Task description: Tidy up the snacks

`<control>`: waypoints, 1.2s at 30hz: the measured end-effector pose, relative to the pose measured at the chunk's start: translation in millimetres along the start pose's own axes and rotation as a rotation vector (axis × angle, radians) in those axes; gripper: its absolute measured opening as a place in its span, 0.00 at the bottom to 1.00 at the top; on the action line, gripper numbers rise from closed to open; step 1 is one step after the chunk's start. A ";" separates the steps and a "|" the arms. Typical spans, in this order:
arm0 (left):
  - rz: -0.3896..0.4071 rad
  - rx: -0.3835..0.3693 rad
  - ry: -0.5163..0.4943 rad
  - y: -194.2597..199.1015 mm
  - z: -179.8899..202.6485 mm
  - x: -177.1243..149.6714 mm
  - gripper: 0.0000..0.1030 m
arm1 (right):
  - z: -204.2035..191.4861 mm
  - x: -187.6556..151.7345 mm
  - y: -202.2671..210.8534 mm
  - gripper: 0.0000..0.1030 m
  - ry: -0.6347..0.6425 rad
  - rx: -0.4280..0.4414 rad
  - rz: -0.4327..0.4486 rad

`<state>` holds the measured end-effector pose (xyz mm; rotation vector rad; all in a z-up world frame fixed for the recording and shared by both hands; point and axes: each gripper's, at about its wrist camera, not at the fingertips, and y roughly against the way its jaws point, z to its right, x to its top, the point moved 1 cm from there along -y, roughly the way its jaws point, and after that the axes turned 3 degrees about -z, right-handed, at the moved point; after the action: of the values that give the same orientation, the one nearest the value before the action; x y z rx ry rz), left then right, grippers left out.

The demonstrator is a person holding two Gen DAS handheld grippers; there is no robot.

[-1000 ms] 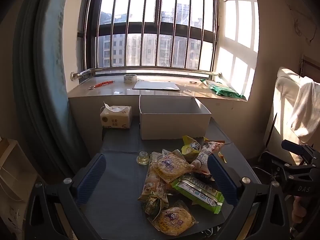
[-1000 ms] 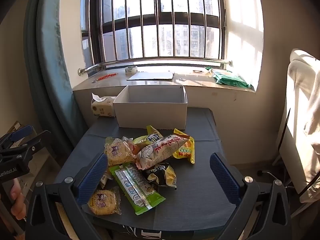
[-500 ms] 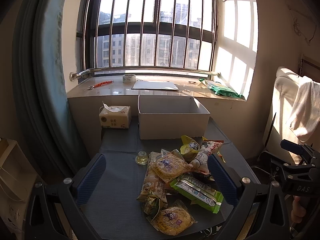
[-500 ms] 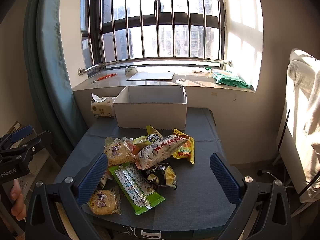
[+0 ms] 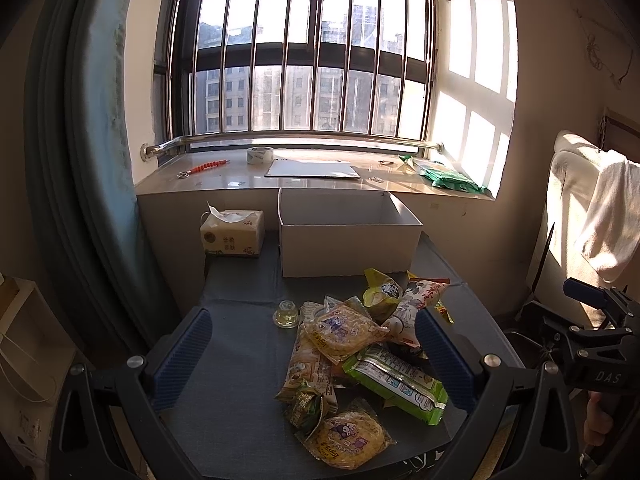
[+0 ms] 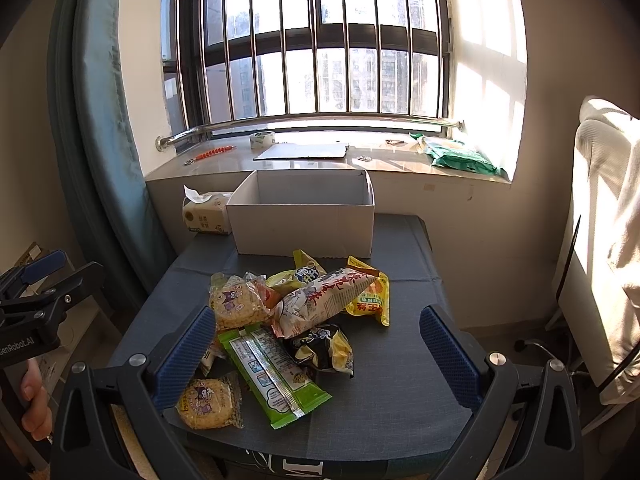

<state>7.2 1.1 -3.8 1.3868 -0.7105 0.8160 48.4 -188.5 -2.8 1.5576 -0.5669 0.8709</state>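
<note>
A pile of snack packets (image 5: 360,344) lies on the grey table (image 5: 240,380); in the right wrist view the pile (image 6: 296,320) includes a green packet (image 6: 276,376), a white-and-red bag (image 6: 324,300) and round yellow crackers (image 6: 210,400). An open white cardboard box (image 5: 348,236) stands empty behind the pile, also in the right wrist view (image 6: 304,216). My left gripper (image 5: 316,360) is open and empty, above the table's near edge. My right gripper (image 6: 316,356) is open and empty, above the near edge too.
A tissue pack (image 5: 232,234) stands left of the box. A small clear jelly cup (image 5: 286,314) sits left of the pile. The window sill (image 5: 312,184) holds tape, a flat board and green packets. A chair with a towel (image 5: 600,216) stands right.
Both grippers have barely moved; the left view has shifted very slightly. Nothing on the table has moved.
</note>
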 end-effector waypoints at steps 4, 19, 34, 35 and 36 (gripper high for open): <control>0.000 -0.001 0.000 0.0 0.0 -0.3 1.00 | -0.2 -0.1 0.1 1.00 -0.001 0.000 0.000; -0.008 0.003 0.002 -1.3 -0.5 -1.3 1.00 | 0.3 -0.8 0.0 1.00 -0.003 0.003 -0.003; -0.007 0.003 0.001 -2.5 -0.3 -0.1 1.00 | 1.6 0.0 -0.1 1.00 -0.004 0.004 -0.005; -0.006 0.003 0.001 -2.5 -0.4 -0.2 1.00 | 1.4 0.1 -0.3 1.00 -0.004 0.005 -0.005; -0.007 0.003 0.001 -2.6 -0.4 -0.3 1.00 | 1.2 0.1 0.0 1.00 -0.004 0.006 -0.004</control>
<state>9.2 1.6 -5.5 1.3905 -0.7039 0.8124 48.7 -189.7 -2.7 1.5658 -0.5642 0.8671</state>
